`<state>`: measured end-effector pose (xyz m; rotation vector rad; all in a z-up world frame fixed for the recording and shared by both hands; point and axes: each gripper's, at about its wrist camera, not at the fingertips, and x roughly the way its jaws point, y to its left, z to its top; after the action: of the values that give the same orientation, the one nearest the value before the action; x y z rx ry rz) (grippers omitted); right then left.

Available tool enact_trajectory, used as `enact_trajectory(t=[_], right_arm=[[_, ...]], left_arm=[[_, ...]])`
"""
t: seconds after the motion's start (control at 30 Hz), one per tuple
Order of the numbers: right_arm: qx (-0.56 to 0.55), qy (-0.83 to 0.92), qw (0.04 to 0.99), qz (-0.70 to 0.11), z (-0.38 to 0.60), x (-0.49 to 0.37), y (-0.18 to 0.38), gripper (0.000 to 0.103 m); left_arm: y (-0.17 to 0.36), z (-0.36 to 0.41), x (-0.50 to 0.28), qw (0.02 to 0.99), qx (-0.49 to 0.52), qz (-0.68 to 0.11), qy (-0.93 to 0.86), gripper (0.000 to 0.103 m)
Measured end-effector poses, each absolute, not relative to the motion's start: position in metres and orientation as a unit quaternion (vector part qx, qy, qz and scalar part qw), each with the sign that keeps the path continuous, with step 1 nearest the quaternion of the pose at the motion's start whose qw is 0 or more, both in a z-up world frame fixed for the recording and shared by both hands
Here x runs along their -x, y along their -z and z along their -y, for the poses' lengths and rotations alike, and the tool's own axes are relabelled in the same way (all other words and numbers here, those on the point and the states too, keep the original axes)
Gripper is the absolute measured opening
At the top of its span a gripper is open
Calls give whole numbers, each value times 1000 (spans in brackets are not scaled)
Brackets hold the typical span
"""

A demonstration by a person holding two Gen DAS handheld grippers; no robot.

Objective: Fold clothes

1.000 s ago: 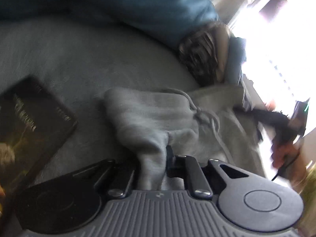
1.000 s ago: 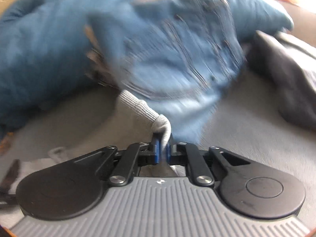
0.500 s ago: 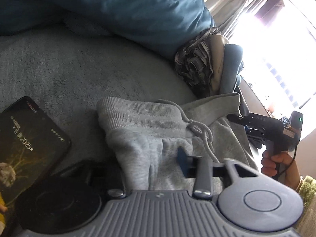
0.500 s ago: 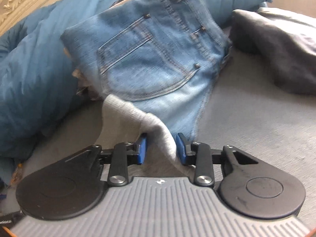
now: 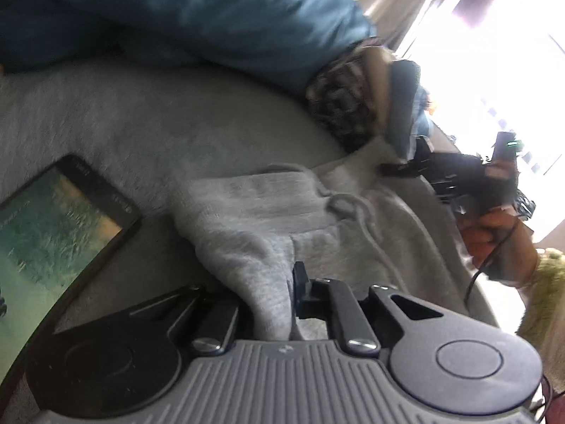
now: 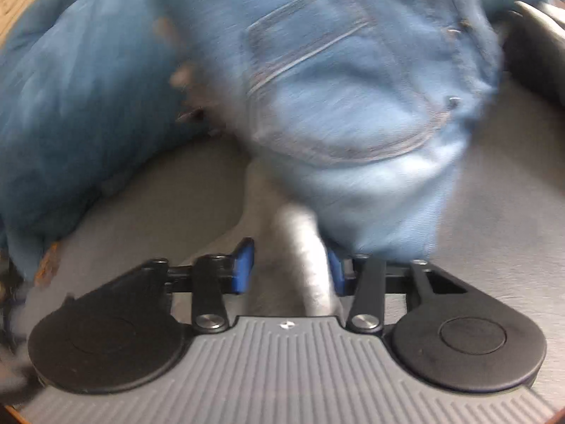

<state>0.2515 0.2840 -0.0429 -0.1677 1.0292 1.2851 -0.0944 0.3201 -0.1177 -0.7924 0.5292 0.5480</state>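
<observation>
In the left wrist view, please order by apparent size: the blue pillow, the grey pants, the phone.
1. Blue pillow, though cut by the frame.
2. Grey pants.
3. Phone, partly out of frame and nearer, so unsure.

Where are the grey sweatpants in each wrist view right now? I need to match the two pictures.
Left wrist: grey sweatpants spread across centre, a fold pinched in the left hand-held gripper.
Right wrist: only a pale grey strip at bottom centre, between the opening jaws of the right hand-held gripper.
Shared landmark: the blue pillow behind.
</observation>
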Motion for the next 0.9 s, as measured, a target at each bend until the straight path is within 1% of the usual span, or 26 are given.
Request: enact_trajectory(t=[0.03,0.1,0.17,0.2,0.23,0.27,0.3,0.43,0.47,0.5,0.53,0.57,0.7,0.8,0.87,0.9], right_arm=[[50,-581,678,-448,-275,-253,32,43],[9,-600,681,-420,-258,-252,11,49],[-12,-615,685,-391,-253,-243,-3,51],[-18,-620,684,-384,-256,-239,-8,51],[-7,-624,679,-387,-270,-233,-7,51],[4,-628,673,-390,-283,-227,-7,50],[17,-633,668,-391,-297,-221,-6,47],[149,-607,695,-356,-373,-195,20,42],[176,-598,701,-347,-386,-193,28,34],[219,-589,706,-327,-397,-188,32,17],[261,-578,710,-306,-408,-183,37,7],[294,-566,715,-288,-414,-182,39,0],[322,-553,724,-257,-413,-169,29,0],[402,-591,688,-126,-398,-117,24,3],[501,-571,650,2,-400,-90,41,9],[535,-559,632,27,-409,-91,49,9]], left_arm=[[120,-320,95,851,378,-251,-263,15],[122,-317,88,852,373,-249,-270,16],[124,-314,79,855,363,-246,-276,18],[125,-313,75,857,359,-245,-277,21],[126,-312,72,858,356,-244,-278,25],[127,-312,69,859,354,-243,-279,25],[128,-311,66,860,352,-242,-279,26],[133,-313,60,863,351,-236,-277,26],[134,-313,59,863,351,-234,-277,26],[135,-313,58,863,351,-233,-277,26],[136,-313,57,864,351,-231,-278,27],[136,-312,55,864,350,-231,-279,27],[136,-313,58,865,353,-227,-276,29],[139,-316,59,865,362,-222,-269,29],[143,-317,57,866,361,-219,-268,29],[143,-317,57,867,360,-218,-267,29]])
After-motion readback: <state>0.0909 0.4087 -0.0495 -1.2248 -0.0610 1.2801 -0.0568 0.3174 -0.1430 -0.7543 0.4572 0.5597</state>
